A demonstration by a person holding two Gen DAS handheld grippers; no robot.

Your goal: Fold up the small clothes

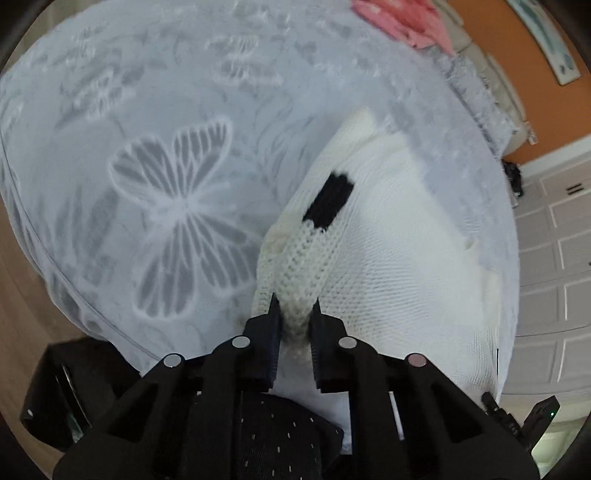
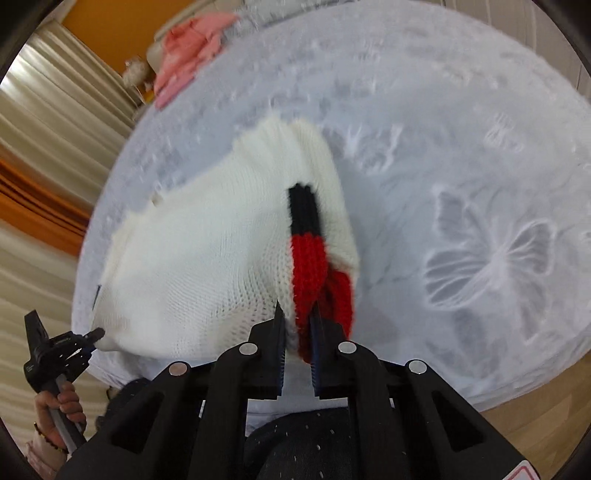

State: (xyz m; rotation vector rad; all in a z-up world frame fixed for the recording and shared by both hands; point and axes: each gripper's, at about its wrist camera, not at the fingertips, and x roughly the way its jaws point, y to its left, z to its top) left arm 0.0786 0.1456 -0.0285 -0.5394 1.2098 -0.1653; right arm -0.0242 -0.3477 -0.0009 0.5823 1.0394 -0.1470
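Observation:
A small white knitted sweater [image 1: 391, 243] with a black patch lies on the round table, its near edge lifted. My left gripper [image 1: 295, 306] is shut on a bunched white knit edge of it. In the right wrist view the same sweater [image 2: 192, 258] shows a black and red band. My right gripper [image 2: 295, 310] is shut on the red part of that edge. The left gripper [image 2: 96, 334] also shows at the far left of the right wrist view, holding the sweater's other corner.
The round table wears a white lace cloth with butterfly patterns [image 1: 177, 206]. A pink garment [image 1: 402, 22] lies at the table's far edge, also in the right wrist view [image 2: 188, 51]. Wooden floor, white cabinet doors [image 1: 554, 258] and curtains [image 2: 44, 155] surround the table.

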